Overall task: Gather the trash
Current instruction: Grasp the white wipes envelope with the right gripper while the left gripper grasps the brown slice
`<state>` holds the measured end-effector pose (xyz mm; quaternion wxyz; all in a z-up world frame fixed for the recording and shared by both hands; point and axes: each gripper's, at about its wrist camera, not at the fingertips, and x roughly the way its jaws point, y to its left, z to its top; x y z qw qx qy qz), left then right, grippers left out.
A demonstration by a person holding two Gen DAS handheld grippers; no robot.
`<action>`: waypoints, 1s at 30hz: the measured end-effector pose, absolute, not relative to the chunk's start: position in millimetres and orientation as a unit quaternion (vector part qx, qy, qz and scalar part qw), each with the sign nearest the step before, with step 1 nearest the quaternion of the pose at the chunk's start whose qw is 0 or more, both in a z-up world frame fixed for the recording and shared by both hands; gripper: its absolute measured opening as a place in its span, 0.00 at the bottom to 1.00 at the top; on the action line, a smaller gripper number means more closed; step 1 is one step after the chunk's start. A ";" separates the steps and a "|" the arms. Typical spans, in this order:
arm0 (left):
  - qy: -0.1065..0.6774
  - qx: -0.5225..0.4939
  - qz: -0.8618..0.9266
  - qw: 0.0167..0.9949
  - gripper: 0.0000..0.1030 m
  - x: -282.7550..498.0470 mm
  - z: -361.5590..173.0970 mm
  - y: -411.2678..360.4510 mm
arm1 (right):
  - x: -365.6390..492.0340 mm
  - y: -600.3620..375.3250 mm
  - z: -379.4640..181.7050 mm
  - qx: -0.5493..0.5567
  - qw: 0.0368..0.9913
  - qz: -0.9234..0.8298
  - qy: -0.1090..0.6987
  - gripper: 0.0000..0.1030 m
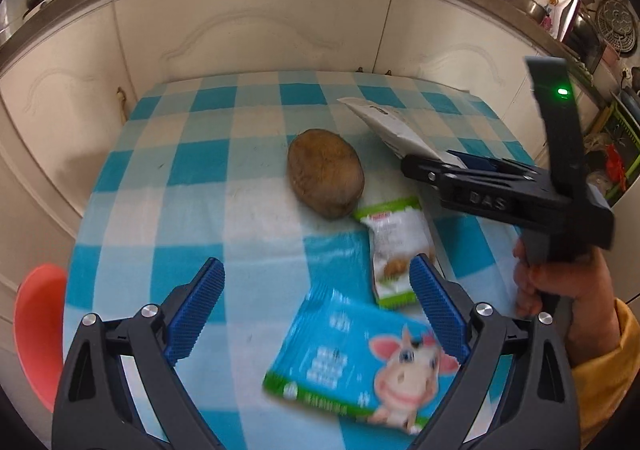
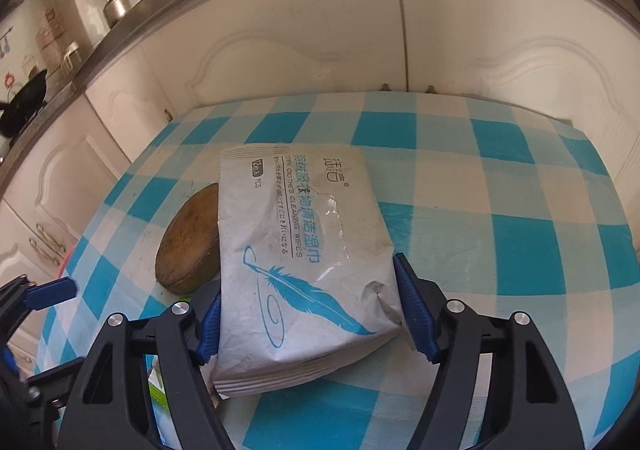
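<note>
1. The right gripper [image 2: 308,314], black with blue ribbed pads, pinches a white plastic pack of cleaning wipes printed with a blue feather [image 2: 298,250]. Both pads press the pack's sides and its wall creases at the right pad. No earlier view is given, so I say nothing of jaw motion.
2. In the right wrist view the wipes pack points toward 12 o'clock from the pads. Its lower edge is at the cloth; whether its far end is raised I cannot tell there. The left wrist view shows that end tilted up off the cloth.
3. At 9 o'clock from the pack, partly hidden behind it, lies a brown oval coconut-like husk [image 2: 188,246].
4. The left gripper [image 1: 316,310] stands spread wide, nothing between its blue pads but the cloth and wrappers below.
5. At 6 o'clock beneath the left gripper lies a flat blue snack wrapper with a cartoon cow [image 1: 360,362], somewhat blurred.
6. At 3 o'clock, just beside the right pad, lies a small white-and-green snack packet [image 1: 394,246], its lower end overlapped by the pad.
7. Everything rests on a table covered in a blue-and-white checked cloth [image 1: 200,170], with cream cabinet doors [image 1: 256,22] at 12 o'clock.
8. A hand in a yellow sleeve [image 1: 560,282] grips the right gripper's handle.
</note>
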<state>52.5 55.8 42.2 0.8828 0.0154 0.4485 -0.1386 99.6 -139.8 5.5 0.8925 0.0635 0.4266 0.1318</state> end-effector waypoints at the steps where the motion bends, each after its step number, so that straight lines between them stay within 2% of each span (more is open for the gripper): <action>1: 0.451 0.020 -0.134 0.882 0.91 60.9 40.1 51.1 | 99.5 -142.5 5.5 0.071 0.893 0.131 0.426 0.70; 10: 0.474 0.034 -0.133 0.870 0.91 116.8 27.7 23.6 | 101.6 -159.8 3.8 0.111 0.892 0.118 0.423 0.70; 18: 0.486 0.006 -0.136 0.863 0.90 138.6 17.7 25.3 | 100.4 -165.5 3.0 0.125 0.892 0.110 0.419 0.70; 23: 0.477 0.043 -0.125 0.869 0.74 138.6 12.0 17.1 | 99.3 -167.5 2.9 0.131 0.892 0.110 0.418 0.70; 25: 0.473 0.042 -0.131 0.870 0.63 137.7 13.1 15.9 | 99.4 -167.6 2.7 0.131 0.892 0.110 0.418 0.70; 30: 0.468 0.035 -0.131 0.873 0.60 136.7 13.3 17.6 | 99.0 -167.4 2.8 0.131 0.893 0.110 0.417 0.70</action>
